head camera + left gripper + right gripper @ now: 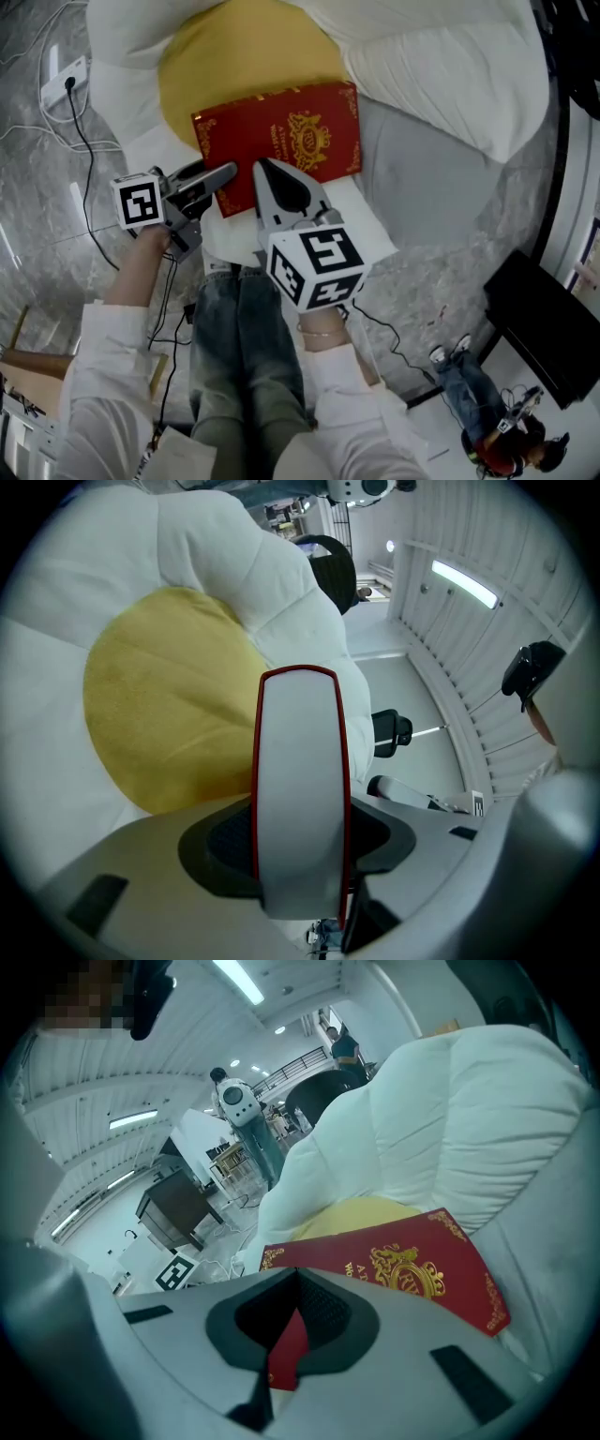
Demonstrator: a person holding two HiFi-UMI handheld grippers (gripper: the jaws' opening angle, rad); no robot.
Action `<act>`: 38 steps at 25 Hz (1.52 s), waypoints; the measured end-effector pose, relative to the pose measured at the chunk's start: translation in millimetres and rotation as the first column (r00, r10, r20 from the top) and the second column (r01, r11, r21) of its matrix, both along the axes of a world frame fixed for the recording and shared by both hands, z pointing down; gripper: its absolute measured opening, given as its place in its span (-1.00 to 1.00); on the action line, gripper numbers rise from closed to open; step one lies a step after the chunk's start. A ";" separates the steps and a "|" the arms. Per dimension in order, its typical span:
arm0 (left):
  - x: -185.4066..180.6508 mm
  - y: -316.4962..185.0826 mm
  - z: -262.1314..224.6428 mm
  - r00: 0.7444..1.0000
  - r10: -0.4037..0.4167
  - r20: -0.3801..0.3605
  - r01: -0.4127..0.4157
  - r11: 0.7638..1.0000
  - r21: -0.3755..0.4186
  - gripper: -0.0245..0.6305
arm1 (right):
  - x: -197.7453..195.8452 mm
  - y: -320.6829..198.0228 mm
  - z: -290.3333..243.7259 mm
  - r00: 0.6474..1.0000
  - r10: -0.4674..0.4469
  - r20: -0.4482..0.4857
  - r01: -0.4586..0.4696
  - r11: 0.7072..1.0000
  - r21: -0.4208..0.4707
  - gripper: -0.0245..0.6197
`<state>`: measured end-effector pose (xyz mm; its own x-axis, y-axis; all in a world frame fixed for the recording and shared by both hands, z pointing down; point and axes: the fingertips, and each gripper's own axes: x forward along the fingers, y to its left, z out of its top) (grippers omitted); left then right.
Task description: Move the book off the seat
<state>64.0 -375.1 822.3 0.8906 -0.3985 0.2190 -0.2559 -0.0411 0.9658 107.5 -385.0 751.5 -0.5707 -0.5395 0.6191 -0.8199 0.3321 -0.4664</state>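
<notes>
A: Where did the book (281, 136) sit at that moment?
B: Cover up, gold crest showing, on the white padded seat (441, 84). Far half lay over the yellow cushion (234, 66); near edge pointed toward the person's jeans (244, 347). Whether it rested on the cushion or hung just clear of it, I could not tell.
A: Left gripper (221, 176)?
B: Came in from the left, at the book's near left corner. Its own view showed the book end-on: a pale page block with a red cover line on each side, standing between the two dark pads, both pads against it. Jaws were held part-way apart, clamped across the book's full thickness.
A: And the right gripper (270, 176)?
B: Just beside the left one, over the middle of the near edge. Its view showed a narrow red sliver of the book pinched between the pads, jaws nearly together. The rest of the cover spread beyond them to the right, with cushion and white padding behind.
A: Anything else noted?
B: Left marker cube (141, 202) and right marker cube (314, 262) both faced up at the head camera. Power strip (64, 80) with a dark cable lay on the grey marble floor (37, 187) at far left. Dark stand (544, 319) at near right, and another person (492, 427) close by it
</notes>
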 end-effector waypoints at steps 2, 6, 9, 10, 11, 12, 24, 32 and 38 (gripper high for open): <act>-0.5 2.4 -9.2 1.000 0.009 0.003 -0.009 1.000 0.019 -0.19 | -2.3 -3.4 -8.3 1.000 0.001 0.002 -0.001 1.000 0.008 -0.89; -3.3 12.4 -47.3 0.999 -0.028 -0.026 0.028 0.999 0.037 -0.19 | -2.4 -0.7 -46.8 1.000 0.003 -0.007 -0.002 0.999 0.044 -0.89; -9.2 17.6 -70.6 0.992 -0.104 -0.076 0.105 0.994 0.009 -0.19 | -3.8 5.1 -65.3 1.000 -0.007 -0.017 0.008 0.998 0.060 -0.89; -12.3 19.5 -70.2 0.988 -0.126 -0.086 0.126 0.992 0.000 -0.19 | -5.0 7.6 -62.8 1.000 -0.015 -0.020 0.016 0.998 0.062 -0.89; -13.6 21.9 -62.1 0.986 -0.142 -0.093 0.142 0.990 -0.003 -0.19 | -4.5 10.7 -53.1 0.999 -0.025 -0.028 0.026 0.998 0.062 -0.89; -11.6 25.0 -44.6 0.983 -0.154 -0.098 0.154 0.988 -0.003 -0.19 | -0.7 14.3 -34.6 0.999 -0.035 -0.039 0.038 0.998 0.059 -0.89; -9.1 15.0 -37.4 0.944 -0.277 -0.178 0.287 0.957 0.036 -0.19 | 13.2 8.5 -19.0 0.995 -0.066 -0.074 0.074 0.990 0.119 -0.89; -32.2 31.6 -162.4 0.941 -0.281 -0.189 0.302 0.949 0.088 -0.19 | -15.3 13.4 -146.6 0.996 -0.079 -0.047 0.087 0.974 0.207 -0.89; -44.2 43.3 -250.3 0.934 -0.298 -0.198 0.329 0.933 0.148 -0.19 | -17.8 16.0 -229.6 0.999 -0.045 0.010 0.041 0.962 0.272 -0.89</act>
<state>19.8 -331.8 572.0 0.7312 -0.6818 -0.0230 -0.1172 -0.1587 0.9803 89.7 -369.0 521.9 -0.6057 -0.6606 0.4436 -0.7952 0.4829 -0.3666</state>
